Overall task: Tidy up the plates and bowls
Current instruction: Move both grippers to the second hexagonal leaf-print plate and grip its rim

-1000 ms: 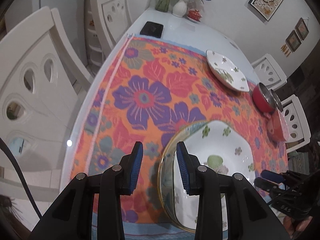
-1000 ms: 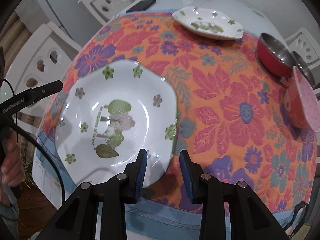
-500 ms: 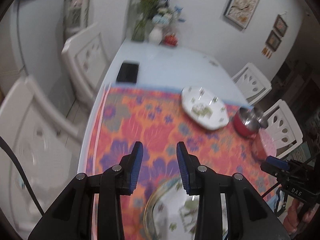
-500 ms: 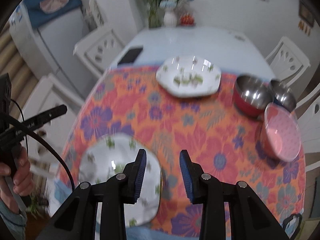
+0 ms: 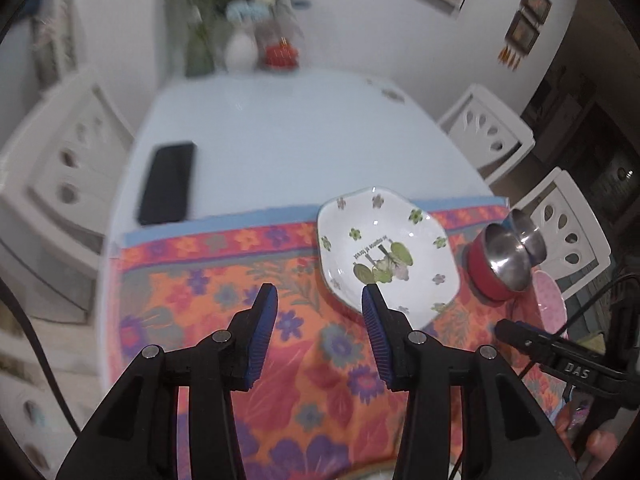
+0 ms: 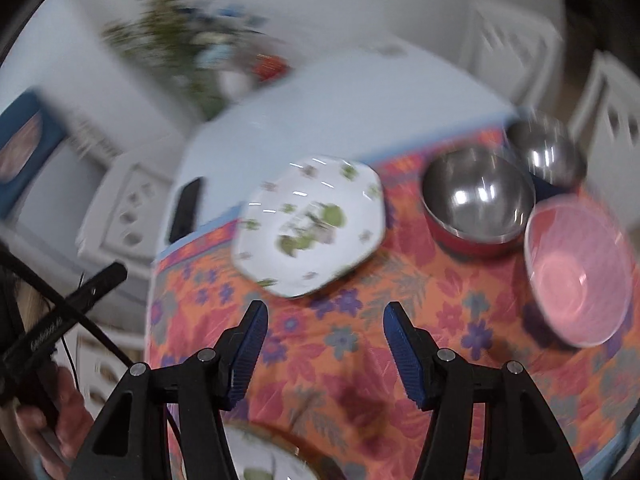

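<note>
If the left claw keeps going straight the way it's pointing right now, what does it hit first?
Most likely the flowered tablecloth. The left claw, its jaws opening with nothing between them, points down at bare cloth just left of the white floral plate. Its right finger might clip that plate's near rim; depth is unclear.

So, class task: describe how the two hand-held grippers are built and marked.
Both are black, angular frames with silver rivets. The left gripper and right gripper each carry two ribbed blue pads. White lettering marks their sides, and a black cable trails from the left one.

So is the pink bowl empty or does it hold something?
Empty: the pink bowl shows only its bare, glossy inside in the right wrist view.
</note>
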The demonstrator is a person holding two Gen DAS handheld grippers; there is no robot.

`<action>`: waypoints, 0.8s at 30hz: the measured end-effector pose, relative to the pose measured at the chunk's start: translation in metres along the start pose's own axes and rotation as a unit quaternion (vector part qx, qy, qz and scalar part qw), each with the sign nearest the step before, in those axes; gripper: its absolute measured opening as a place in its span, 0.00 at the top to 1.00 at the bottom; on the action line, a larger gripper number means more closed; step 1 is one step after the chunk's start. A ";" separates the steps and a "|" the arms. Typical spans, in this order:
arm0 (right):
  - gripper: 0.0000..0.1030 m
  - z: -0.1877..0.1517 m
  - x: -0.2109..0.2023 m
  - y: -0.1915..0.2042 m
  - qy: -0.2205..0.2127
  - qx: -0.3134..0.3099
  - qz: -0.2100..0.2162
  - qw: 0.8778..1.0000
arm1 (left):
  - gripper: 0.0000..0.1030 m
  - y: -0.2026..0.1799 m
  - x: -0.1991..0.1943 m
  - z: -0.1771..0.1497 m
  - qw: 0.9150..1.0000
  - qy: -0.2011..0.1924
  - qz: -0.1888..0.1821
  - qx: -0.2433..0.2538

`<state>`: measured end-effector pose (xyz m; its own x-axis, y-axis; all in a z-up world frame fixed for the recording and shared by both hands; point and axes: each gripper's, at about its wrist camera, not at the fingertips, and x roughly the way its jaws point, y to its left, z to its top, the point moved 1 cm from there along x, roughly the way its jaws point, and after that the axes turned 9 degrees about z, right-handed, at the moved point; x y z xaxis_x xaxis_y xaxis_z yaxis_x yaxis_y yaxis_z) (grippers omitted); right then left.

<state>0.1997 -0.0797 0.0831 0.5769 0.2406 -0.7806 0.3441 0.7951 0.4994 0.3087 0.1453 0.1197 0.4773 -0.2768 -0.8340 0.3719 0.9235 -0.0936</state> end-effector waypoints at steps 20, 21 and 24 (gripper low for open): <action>0.62 0.054 0.123 -0.029 0.014 -0.023 -0.046 0.999 | 0.75 -0.028 0.148 0.025 0.993 0.087 -0.063 0.037; 0.63 0.055 0.128 -0.030 0.013 -0.024 -0.047 0.999 | 0.75 -0.028 0.150 0.026 0.993 0.087 -0.064 0.037; 0.63 0.056 0.131 -0.028 0.002 -0.045 -0.054 0.998 | 0.75 -0.025 0.158 0.029 0.992 0.089 -0.081 0.029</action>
<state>0.3071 -0.1014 -0.0121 0.5368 0.1535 -0.8296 0.3363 0.8629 0.3772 0.3973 0.0708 0.0060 0.2617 -0.3651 -0.8935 0.4798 0.8524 -0.2078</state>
